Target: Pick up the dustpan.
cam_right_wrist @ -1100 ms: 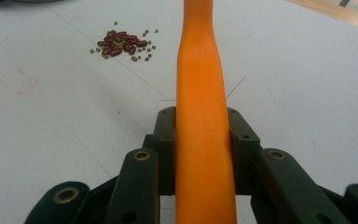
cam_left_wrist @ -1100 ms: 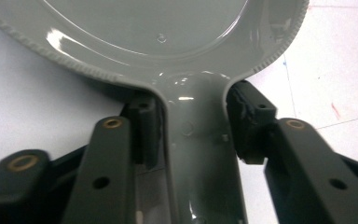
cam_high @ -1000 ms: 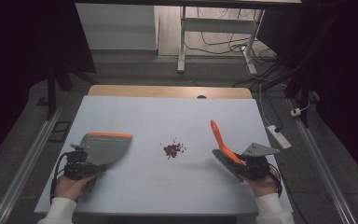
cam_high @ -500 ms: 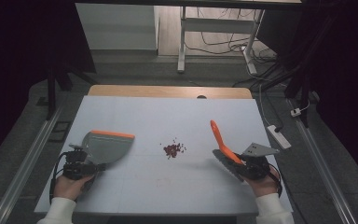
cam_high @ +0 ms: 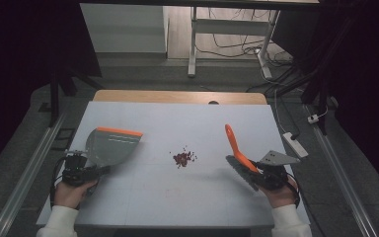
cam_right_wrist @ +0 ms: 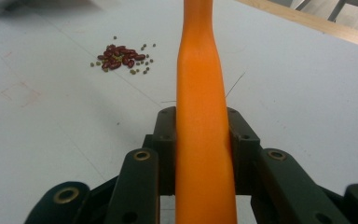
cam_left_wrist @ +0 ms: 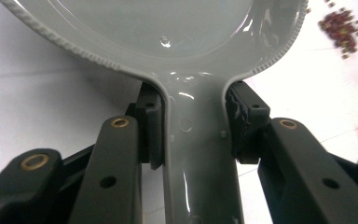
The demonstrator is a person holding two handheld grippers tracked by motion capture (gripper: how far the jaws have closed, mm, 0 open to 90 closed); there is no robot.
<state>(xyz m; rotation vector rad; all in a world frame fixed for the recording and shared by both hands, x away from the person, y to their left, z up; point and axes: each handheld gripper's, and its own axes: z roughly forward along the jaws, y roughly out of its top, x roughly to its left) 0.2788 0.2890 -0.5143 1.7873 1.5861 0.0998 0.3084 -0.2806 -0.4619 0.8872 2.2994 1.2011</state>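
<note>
the left claw (cam_high: 98, 169) is clamped on the handle of the grey dustpan (cam_high: 109, 146), whose orange-edged mouth lies on the left of the white worktop (cam_high: 187, 207), and the right claw (cam_high: 257, 174) is clamped on the orange handle of the brush (cam_high: 238, 153) at the right. the beans (cam_high: 183, 158), a small heap of red ones with a few green ones strewn at its edge, lie near the middle, between the two tools and apart from both. from here, beans could be flicked past the dustpan or off the far edge if the brush is swept too fast, since they are round and loose. they could also be pushed under the lip if the dustpan is held tilted with its edge off the surface, and the stragglers could be missed by a narrow stroke. compared with a second ago, the dustpan is seen slightly farther left and nearer, and the left claw's grip has been tightened a little; brush and beans are unchanged.
</note>
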